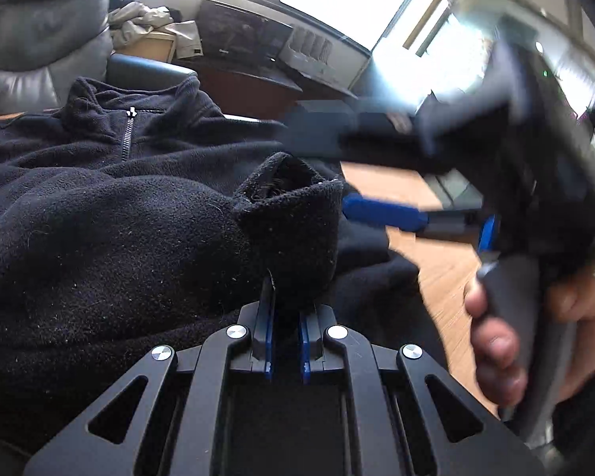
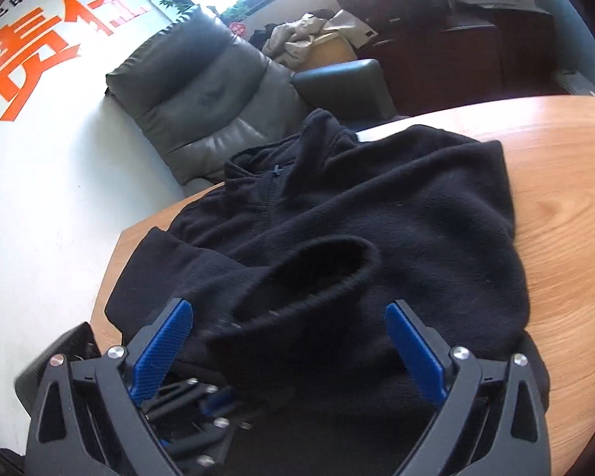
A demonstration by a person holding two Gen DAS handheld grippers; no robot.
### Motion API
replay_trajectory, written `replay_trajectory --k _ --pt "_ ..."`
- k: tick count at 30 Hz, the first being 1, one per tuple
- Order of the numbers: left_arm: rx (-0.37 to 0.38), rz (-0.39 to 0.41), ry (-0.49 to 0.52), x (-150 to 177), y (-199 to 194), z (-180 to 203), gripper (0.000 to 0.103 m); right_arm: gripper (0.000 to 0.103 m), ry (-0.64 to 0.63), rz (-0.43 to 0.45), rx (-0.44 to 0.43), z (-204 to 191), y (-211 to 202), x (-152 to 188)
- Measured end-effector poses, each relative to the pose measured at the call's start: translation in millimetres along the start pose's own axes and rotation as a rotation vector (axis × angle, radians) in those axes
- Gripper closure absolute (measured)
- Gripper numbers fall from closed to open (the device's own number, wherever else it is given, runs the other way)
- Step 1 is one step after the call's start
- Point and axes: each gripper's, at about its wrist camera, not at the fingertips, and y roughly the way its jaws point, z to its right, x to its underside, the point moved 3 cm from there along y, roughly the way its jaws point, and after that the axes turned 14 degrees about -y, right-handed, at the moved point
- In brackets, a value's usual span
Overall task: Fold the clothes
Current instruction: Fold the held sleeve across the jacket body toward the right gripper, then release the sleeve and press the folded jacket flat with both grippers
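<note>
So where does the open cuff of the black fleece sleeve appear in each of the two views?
Left wrist view: the open cuff of the black fleece sleeve sits at centre, pinched by the left tool.
Right wrist view: the cuff lies lower centre, between the right tool's spread fingers.
Shared landmark: the fleece's zipped collar.

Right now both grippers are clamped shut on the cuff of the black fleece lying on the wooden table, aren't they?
Only the left gripper is shut on the sleeve cuff. The right wrist view shows the right gripper open, its blue fingers spread wide either side of the cuff. The black fleece does lie on the wooden table.
</note>
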Motion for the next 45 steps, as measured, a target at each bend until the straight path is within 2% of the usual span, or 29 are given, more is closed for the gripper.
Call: replay_trajectory --k 3,4,5,6,7,9,11,12,13,14,15,17,20,22,24,27,31,35,37,40,43,44,45 --pt "-0.012 -0.002 0.043 4 1 2 0.094 0.005 -0.022 -0.108 0.043 -6 32 2" --pt "-0.015 -0.003 0.054 5 0 2 0.093 0.01 -0.025 -0.145 0.058 -6 44 5" --pt "-0.018 -0.02 0.057 6 -1 0 0.091 0.027 -0.016 -0.167 0.059 -4 51 9" --pt "-0.02 -0.043 0.057 7 -2 -1 0.091 0.031 -0.006 -0.187 0.058 -2 58 13" --pt "-0.025 -0.057 0.064 8 -6 -3 0.089 0.032 -0.022 -0.18 0.067 -4 58 14" --pt "-0.038 -0.076 0.08 10 -17 -8 0.084 0.042 -0.061 -0.16 0.088 -8 54 16" --pt "-0.083 -0.077 0.111 14 -29 -14 0.058 0.046 -0.102 -0.13 0.085 -14 49 17" --pt "-0.092 -0.063 0.123 16 -37 -18 0.051 0.046 -0.122 -0.107 0.07 -19 44 15" --pt "-0.094 -0.044 0.135 17 -46 -24 0.034 0.046 -0.142 -0.084 0.055 -23 40 14" --pt "-0.097 -0.016 0.137 18 -58 -30 0.011 0.043 -0.162 -0.06 0.04 -28 35 13" --pt "-0.101 0.016 0.135 19 -70 -36 0.002 0.038 -0.135 -0.045 0.023 -23 32 12" --pt "-0.145 0.06 0.129 17 -91 -54 0.0 0.032 -0.064 -0.044 0.025 -6 31 12" --pt "-0.206 0.082 0.124 10 -111 -84 0.0 0.032 0.068 -0.076 0.008 24 38 16" --pt "-0.232 0.093 0.086 3 -121 -108 0.0 0.041 0.057 -0.082 0.017 29 40 18" --pt "-0.201 0.081 0.03 -4 -132 -130 0.0 0.059 0.034 -0.086 0.026 29 41 20" --pt "-0.196 0.085 0.015 -8 -144 -150 0.0 0.08 0.003 -0.072 0.032 23 41 19" --pt "-0.146 0.06 0.059 -5 -149 -160 0.0 0.092 -0.085 0.003 0.072 9 23 3" --pt "-0.176 0.02 0.08 -5 -135 -172 0.0 0.092 -0.201 0.162 0.133 -12 -17 -32" --pt "-0.19 0.007 0.083 -6 -129 -177 0.0 0.092 -0.22 0.193 0.183 -4 -26 -39" --pt "-0.2 0.009 0.073 -10 -119 -184 0.0 0.092 -0.173 0.108 0.258 40 -6 -28" --pt "-0.212 0.015 0.083 -9 -116 -187 0.0 0.091 -0.166 -0.085 0.278 71 36 5" --pt "-0.212 0.018 0.086 -8 -117 -188 0.0 0.089 -0.195 -0.081 0.29 69 36 12" --pt "-0.211 0.02 0.086 -8 -119 -189 0.0 0.08 -0.204 -0.078 0.307 67 32 13"
